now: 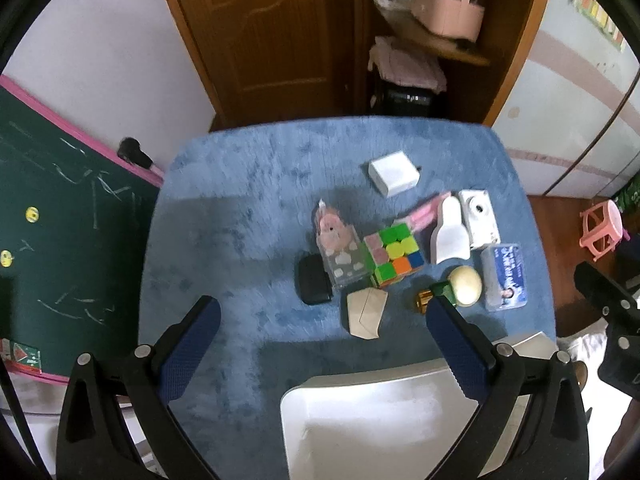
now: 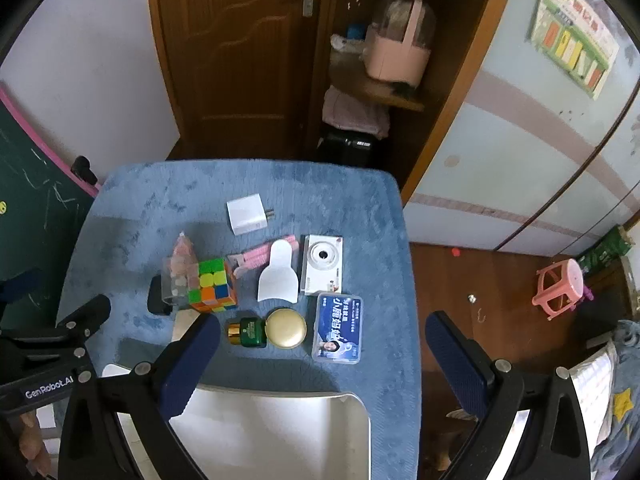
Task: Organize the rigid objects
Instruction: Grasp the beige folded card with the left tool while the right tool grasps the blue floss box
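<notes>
Above a blue-covered table (image 1: pixel 240 208), the left gripper (image 1: pixel 320 320) and right gripper (image 2: pixel 322 340) both hung wide open and empty. A black case (image 1: pixel 314 284), puzzle cube (image 1: pixel 394 256) and plastic box (image 2: pixel 338 328) lay clustered beyond an empty white tray (image 2: pixel 356 432); picking the outermost piece first would likely avoid knocking neighbours.

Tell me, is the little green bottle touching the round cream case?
Touching: in the right wrist view the little green bottle presses against the round cream case, no blue cloth between.
</notes>
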A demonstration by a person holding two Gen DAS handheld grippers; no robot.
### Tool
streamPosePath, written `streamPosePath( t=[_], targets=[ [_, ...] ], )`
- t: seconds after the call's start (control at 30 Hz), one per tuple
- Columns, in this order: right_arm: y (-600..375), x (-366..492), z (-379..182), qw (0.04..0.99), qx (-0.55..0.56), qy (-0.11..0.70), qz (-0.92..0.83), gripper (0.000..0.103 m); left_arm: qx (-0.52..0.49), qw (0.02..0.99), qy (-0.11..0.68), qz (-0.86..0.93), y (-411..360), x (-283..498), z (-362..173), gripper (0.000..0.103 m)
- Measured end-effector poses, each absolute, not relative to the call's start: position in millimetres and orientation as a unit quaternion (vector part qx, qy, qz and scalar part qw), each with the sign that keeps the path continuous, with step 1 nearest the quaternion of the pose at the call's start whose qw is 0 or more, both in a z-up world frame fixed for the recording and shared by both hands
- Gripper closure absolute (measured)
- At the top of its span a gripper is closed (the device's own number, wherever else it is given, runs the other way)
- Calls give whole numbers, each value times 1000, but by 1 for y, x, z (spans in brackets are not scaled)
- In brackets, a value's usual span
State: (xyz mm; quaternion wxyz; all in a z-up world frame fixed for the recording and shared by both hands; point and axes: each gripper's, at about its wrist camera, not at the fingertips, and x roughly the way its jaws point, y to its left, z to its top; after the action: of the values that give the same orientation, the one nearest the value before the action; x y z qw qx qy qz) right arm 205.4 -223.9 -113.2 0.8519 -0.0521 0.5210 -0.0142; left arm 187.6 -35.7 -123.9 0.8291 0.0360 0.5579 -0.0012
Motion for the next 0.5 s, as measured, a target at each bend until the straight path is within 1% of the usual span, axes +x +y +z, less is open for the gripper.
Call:
streamPosePath(
  t=[0.13, 0.3, 0.37, 0.43, 0.5],
  targets=[
    [-234, 227, -148, 829, -30, 558, 5, 1, 40, 802, 596, 4, -35, 204, -162, 1],
    [-251, 254, -195, 790, 20, 612, 25, 1, 19, 759, 651, 7, -32, 221, -213, 1],
    [-256, 261, -211, 776, 36, 629, 28, 5, 16, 749, 662, 8, -32, 225, -226, 1],
    [-260, 268, -227, 761, 51, 646, 31, 11, 17, 739, 673, 5, -35, 228, -237, 1],
    [-267, 274, -244, 745, 65, 663, 25, 13, 21, 729, 684, 5, -39, 231, -247, 1]
  ],
)
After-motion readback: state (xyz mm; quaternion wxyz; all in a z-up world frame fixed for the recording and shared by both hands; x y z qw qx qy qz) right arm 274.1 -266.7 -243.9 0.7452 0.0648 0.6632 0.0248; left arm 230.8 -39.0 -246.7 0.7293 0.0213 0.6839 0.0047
